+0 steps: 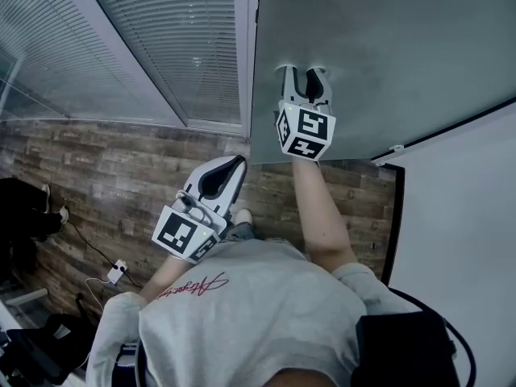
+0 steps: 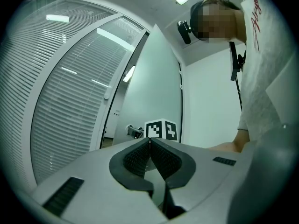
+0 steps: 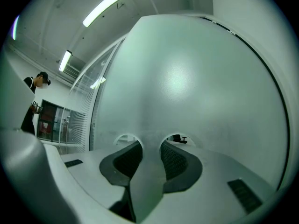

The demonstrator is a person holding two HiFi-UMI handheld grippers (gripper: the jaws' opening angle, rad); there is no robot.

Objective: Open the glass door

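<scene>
Door [image 1: 387, 55] is dead ahead of the right gripper [image 1: 305, 77], whose spread fingers look to be touching the glass. Left gripper [image 1: 229, 168] hangs farther back, fingers pressed together, empty.

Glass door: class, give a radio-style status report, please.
Right hand-held gripper open, tips at glass door. Left hand-held gripper shut, empty, clear of door. Nothing in the way.

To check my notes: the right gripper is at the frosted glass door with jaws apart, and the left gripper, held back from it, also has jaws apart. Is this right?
Not quite. The left gripper has its jaws together, with nothing between them; the left gripper view shows it. The right gripper is at the glass door, jaws apart.
</scene>
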